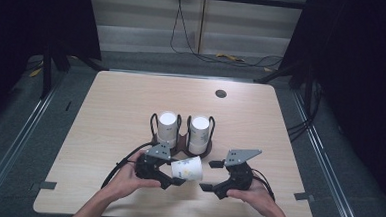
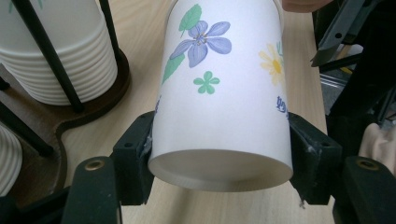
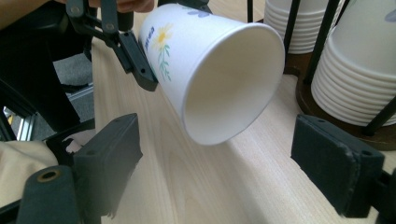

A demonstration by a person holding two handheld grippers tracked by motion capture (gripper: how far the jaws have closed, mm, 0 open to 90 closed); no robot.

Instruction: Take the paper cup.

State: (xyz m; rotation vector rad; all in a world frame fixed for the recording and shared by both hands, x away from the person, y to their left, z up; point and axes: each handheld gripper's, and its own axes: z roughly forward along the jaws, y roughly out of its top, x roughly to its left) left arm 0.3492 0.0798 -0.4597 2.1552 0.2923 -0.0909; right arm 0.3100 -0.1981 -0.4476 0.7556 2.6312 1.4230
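White paper cup [image 1: 188, 168], printed with a purple flower, green leaves, a small green blossom and a yellow daisy; lying sideways just above the desk [image 1: 111, 109], near its front edge. Clamped across the cup's body by the left tongs [image 1: 173, 176], one black pad pressed to each side [image 2: 135, 149]. Open mouth of the cup turned toward the right tongs [image 1: 211, 175], showing a plain white inside [image 3: 233, 84]. Right tongs spread wide, holding nothing, just beside the cup's rim, bare wood between the pads. Behind the cup, a dark wire rack [image 1: 182, 138] with two upright stacks of white cups [image 1: 168, 128], close to the held cup. Wide bare desk to the left, right and far side of the rack; a small round dark hole [image 1: 221, 94] near the far edge. Little room between the hands and the front edge. Blue writing on the cup's side [image 2: 280, 108], too small and curved to read.
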